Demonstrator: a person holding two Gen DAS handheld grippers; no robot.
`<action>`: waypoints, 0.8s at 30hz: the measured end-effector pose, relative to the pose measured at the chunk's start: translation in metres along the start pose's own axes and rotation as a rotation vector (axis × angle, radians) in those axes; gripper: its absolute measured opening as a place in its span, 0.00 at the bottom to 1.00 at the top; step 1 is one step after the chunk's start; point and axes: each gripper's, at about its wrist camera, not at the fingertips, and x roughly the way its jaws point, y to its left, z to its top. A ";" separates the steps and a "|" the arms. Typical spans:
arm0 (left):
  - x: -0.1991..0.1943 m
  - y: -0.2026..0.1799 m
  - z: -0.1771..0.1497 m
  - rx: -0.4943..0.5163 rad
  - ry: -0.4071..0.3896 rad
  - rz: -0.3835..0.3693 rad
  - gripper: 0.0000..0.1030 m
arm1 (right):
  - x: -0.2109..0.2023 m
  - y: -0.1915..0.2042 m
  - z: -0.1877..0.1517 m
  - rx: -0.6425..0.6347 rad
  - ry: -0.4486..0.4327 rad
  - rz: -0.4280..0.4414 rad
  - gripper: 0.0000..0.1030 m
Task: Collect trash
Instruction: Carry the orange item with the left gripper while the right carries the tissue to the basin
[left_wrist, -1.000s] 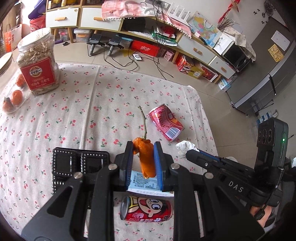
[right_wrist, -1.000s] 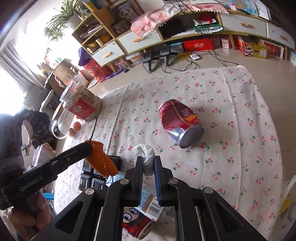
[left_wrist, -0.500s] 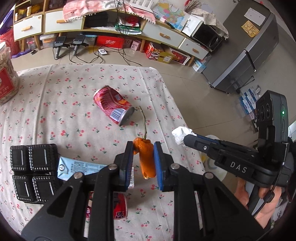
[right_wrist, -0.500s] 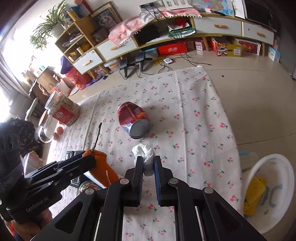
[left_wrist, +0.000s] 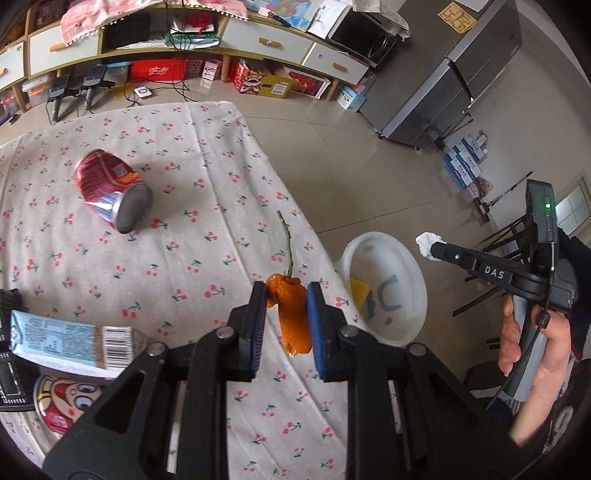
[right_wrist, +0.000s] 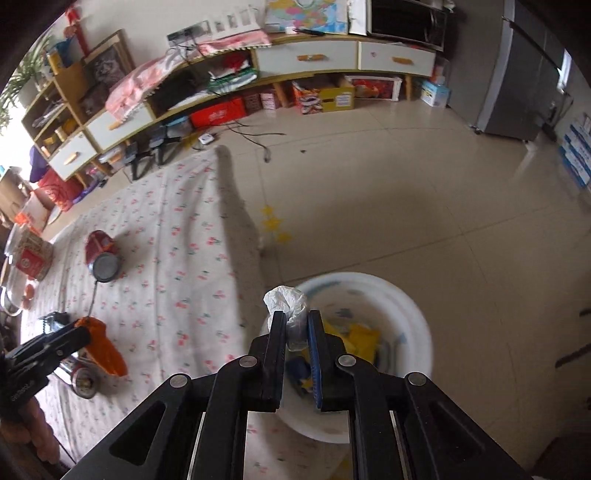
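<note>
My left fingers (left_wrist: 285, 320) pinch the soft, light peel (left_wrist: 291, 314) mid-body; my right fingers (right_wrist: 297, 334) are nearly closed on the crumpled tissue (right_wrist: 288, 302) above the bin (right_wrist: 413, 314).

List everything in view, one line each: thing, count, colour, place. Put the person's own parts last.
peel: 1, orange with a thin stem, held in the left gripper over the table edge
tissue: 1, white, held in the right gripper above the bin
bin: 1, white, on the floor beside the table, yellow scraps inside
crushed can: 1, red, lying on the tablecloth
cartoon can: 1, red, lying at the near table edge
carton: 1, light blue, flattened, lying by the cartoon can
tablecloth: 1, white with cherries, covering the table
jar: 1, clear with red label, far end of the table
left gripper: 1, black, shut on peel
right gripper: 1, black, shut on tissue
hand: 1, holding the right gripper's handle
</note>
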 end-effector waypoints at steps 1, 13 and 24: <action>0.005 -0.009 -0.001 0.010 0.004 -0.011 0.23 | 0.004 -0.011 -0.002 0.010 0.021 -0.024 0.12; 0.075 -0.102 -0.008 0.045 0.064 -0.166 0.23 | -0.004 -0.055 -0.003 0.090 0.015 -0.110 0.42; 0.131 -0.143 -0.009 0.030 0.133 -0.191 0.45 | -0.027 -0.084 0.004 0.254 -0.099 -0.024 0.43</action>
